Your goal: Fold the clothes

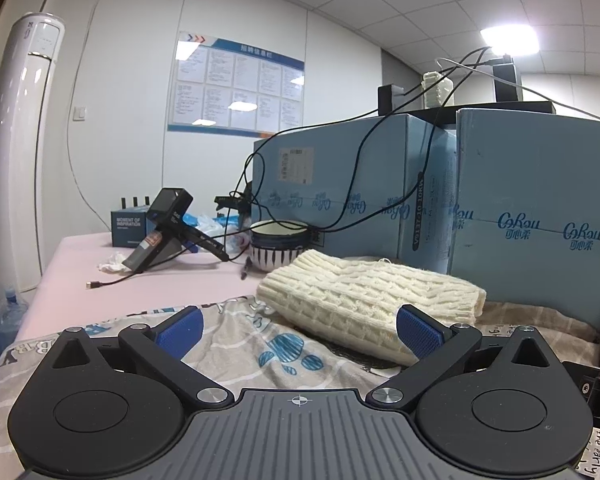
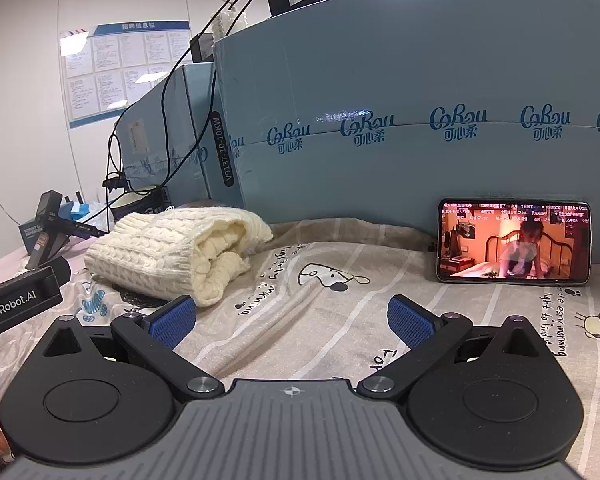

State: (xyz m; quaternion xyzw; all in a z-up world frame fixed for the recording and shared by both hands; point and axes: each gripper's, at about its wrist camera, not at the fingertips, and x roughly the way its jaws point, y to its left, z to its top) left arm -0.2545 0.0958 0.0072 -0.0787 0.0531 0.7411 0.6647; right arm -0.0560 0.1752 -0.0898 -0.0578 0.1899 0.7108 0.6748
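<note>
Both grippers, left gripper (image 1: 298, 330) and right gripper (image 2: 292, 320), hang with jaws spread, holding nothing; the cream knit sweater (image 1: 364, 296) lies bunched on the printed sheet (image 2: 340, 320), so a shallow pinch risks lifting one layer and undoing the fold

Large blue cartons (image 2: 400, 92) fill the twelve o'clock side, with black cables (image 1: 356, 168) draped over them. A phone (image 2: 514, 242) with a lit screen leans against one carton at two o'clock in the right wrist view. At eleven o'clock a striped bowl (image 1: 278, 248) sits near a black handheld device (image 1: 168, 232) on the pink desk (image 1: 172, 284). A white standing air conditioner (image 1: 24, 140) rises at nine o'clock.
</note>
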